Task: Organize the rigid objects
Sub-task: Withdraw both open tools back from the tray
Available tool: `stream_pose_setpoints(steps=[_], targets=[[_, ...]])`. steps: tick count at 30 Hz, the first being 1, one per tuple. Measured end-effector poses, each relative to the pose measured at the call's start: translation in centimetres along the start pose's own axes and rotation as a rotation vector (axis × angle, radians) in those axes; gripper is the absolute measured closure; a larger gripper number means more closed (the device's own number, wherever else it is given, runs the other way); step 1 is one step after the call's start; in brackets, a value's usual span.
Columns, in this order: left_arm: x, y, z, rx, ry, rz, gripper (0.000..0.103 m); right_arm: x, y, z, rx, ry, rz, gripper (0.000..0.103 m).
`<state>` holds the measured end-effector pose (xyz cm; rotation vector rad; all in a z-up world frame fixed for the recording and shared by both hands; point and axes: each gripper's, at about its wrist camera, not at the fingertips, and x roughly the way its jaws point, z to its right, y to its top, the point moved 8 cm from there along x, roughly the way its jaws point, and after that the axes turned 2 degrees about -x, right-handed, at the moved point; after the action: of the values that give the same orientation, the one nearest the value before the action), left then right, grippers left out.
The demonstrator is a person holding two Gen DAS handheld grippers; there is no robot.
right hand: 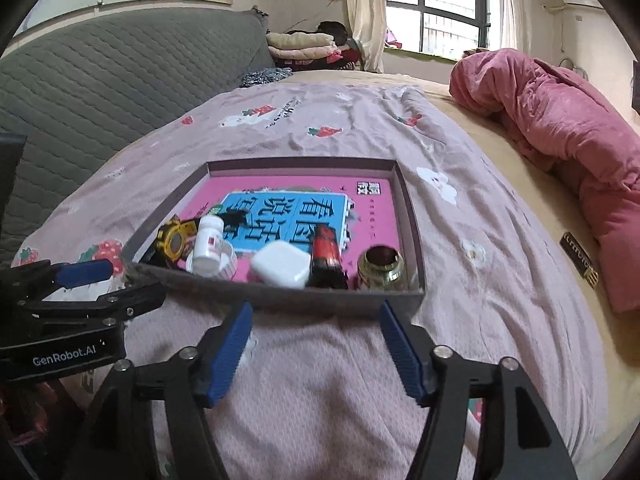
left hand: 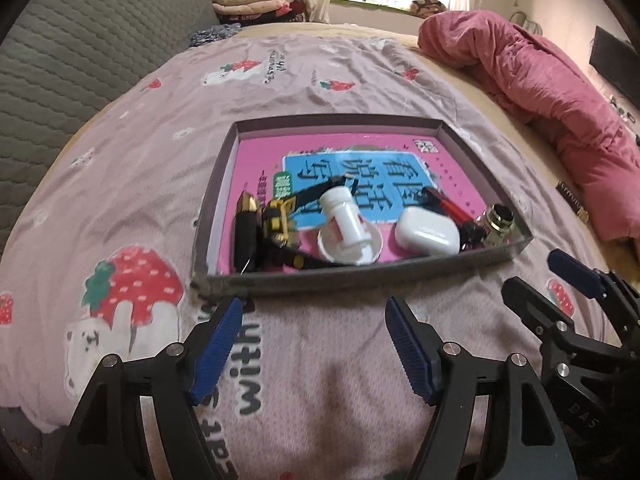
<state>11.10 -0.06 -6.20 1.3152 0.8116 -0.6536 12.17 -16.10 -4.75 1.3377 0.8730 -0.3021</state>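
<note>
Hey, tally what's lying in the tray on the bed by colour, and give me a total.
White: 3, pill bottle, its cap, earbuds case
Black and gold: 2, toy, pen-like case
Red and black: 1, tube
Gold: 1, metal jar
Pink: 1, book underneath
Total: 8

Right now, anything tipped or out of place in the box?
Yes: the white pill bottle lies tipped on its side across a white lid near the front wall of the box. Nothing spilled that I can see.
</note>
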Motion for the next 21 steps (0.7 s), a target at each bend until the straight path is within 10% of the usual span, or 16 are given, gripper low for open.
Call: stream_pose_setpoints(steps=[21], targets=[[-1.4, -3.4, 0.0, -0.025, -0.028, -0.033, 0.028, -2.1, -1.9, -1.8, -0.03, 0.013, 0.013, 0.036]])
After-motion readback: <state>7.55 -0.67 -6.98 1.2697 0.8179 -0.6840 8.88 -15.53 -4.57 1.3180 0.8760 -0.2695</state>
